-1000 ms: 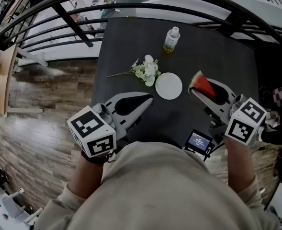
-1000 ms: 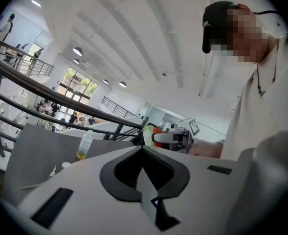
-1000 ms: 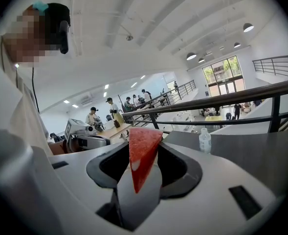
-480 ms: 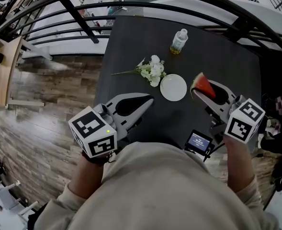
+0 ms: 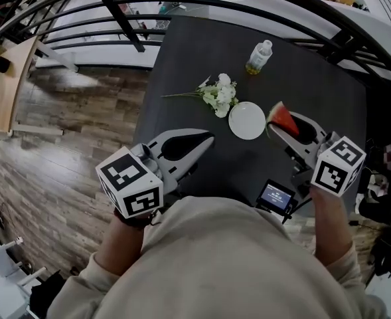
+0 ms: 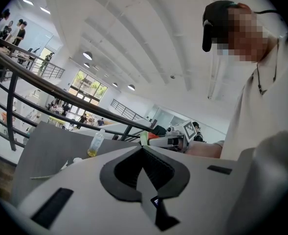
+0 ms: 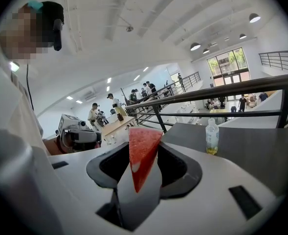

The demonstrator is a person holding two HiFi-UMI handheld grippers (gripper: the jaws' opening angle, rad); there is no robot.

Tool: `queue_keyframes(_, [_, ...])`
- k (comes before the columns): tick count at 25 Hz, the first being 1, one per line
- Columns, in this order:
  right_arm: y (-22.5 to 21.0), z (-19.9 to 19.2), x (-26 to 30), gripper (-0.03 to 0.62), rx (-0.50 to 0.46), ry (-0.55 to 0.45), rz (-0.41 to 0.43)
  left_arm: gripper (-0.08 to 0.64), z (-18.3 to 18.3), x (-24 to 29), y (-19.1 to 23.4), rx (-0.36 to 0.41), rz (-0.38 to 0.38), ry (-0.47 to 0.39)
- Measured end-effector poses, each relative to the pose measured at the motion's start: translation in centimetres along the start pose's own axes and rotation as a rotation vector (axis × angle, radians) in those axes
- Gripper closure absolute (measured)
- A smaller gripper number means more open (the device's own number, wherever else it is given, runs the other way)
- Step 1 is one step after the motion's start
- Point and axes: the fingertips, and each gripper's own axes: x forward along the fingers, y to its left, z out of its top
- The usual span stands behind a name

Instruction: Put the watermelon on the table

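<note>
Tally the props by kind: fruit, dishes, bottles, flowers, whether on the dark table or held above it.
Watermelon slice: 1, held in the right gripper
White plate: 1
Bottle: 1
Flower bunch: 1
Total: 4

A beige long-sleeved top point(image 5: 222, 258) is worn; the pale grey left hand-held gripper point(image 5: 210, 138) and right hand-held gripper point(image 5: 273, 126) are capped with black-and-white marker cubes.

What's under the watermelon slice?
The dark table, just right of the white plate. The watermelon slice is pinched in the right gripper; the spot straight below them is covered, so I can't see it.
</note>
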Motion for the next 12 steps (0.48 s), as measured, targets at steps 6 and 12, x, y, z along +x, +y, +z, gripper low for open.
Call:
queue_keyframes(6, [0.0, -0.5, 0.6, 0.399, -0.001, 0.022, 0.014, 0.554, -0.5, -0.8, 0.2, -0.017, 0.029, -0.009])
queue_keyframes(12, [-0.2, -1.1, 1.0, 0.4, 0.005, 0.039, 0.026, 0.554, -1.4, -1.1, 0.3, -0.033, 0.049, -0.008])
